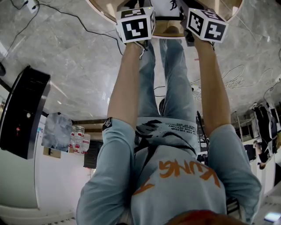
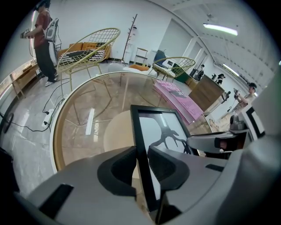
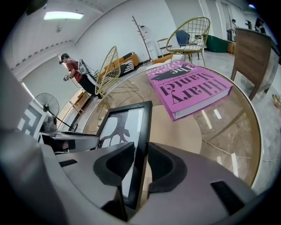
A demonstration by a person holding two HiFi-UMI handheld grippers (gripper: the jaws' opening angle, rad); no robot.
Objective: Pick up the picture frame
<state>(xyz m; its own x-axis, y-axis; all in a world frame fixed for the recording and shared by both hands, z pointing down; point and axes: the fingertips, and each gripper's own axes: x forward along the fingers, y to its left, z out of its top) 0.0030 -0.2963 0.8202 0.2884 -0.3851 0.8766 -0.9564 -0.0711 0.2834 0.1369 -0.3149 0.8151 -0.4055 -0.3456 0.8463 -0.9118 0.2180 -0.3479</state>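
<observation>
The picture frame (image 2: 160, 132) is black with a white print of a dark branching shape, and it stands tilted over the round glass table (image 2: 59, 132). My left gripper (image 2: 142, 165) is shut on the frame's left edge, with the black bar pinched between both pads. My right gripper (image 3: 141, 162) is shut on the opposite edge of the picture frame (image 3: 127, 127). Each gripper shows in the other's view, across the frame. In the head view the two marker cubes (image 1: 136, 24) sit side by side at the top, with the frame (image 1: 169, 8) between them. The frame's lower edge is hidden.
A thick pink book (image 3: 189, 85) lies on the glass to the right of the frame. Gold wire chairs (image 2: 88, 48) and a coat stand (image 2: 130, 37) stand beyond the table. A person in a red top (image 2: 44, 39) stands at the far left. Cables (image 1: 232, 79) trail over the marble floor.
</observation>
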